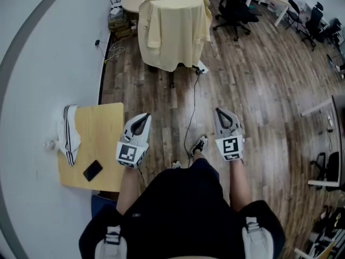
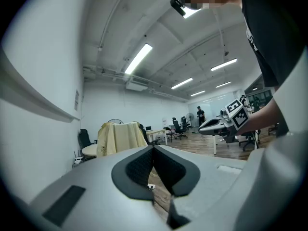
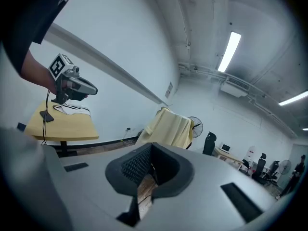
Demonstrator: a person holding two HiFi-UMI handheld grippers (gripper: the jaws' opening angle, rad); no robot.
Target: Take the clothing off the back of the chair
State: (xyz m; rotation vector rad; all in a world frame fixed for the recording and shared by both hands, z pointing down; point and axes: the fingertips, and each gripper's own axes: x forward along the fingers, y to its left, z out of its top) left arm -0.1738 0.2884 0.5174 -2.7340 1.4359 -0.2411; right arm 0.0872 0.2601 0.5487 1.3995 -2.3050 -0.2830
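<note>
In the head view, the pale yellow garment (image 1: 173, 28) hung over the chair back at the upper centre of the frame, well apart from both grippers. The left gripper (image 1: 143, 118) and the right gripper (image 1: 220, 112) were at mid-frame above the wood floor (image 1: 259, 90). A small wooden table (image 1: 105, 123) at the left carried a black phone (image 1: 92, 170) and a striped cloth (image 1: 69, 136).

In the left gripper view, its jaws were pressed together with nothing between them. The garment (image 2: 118, 137) showed at centre left.

In the right gripper view, its jaws also met, empty, with the garment (image 3: 168, 129) just above them at centre.
</note>
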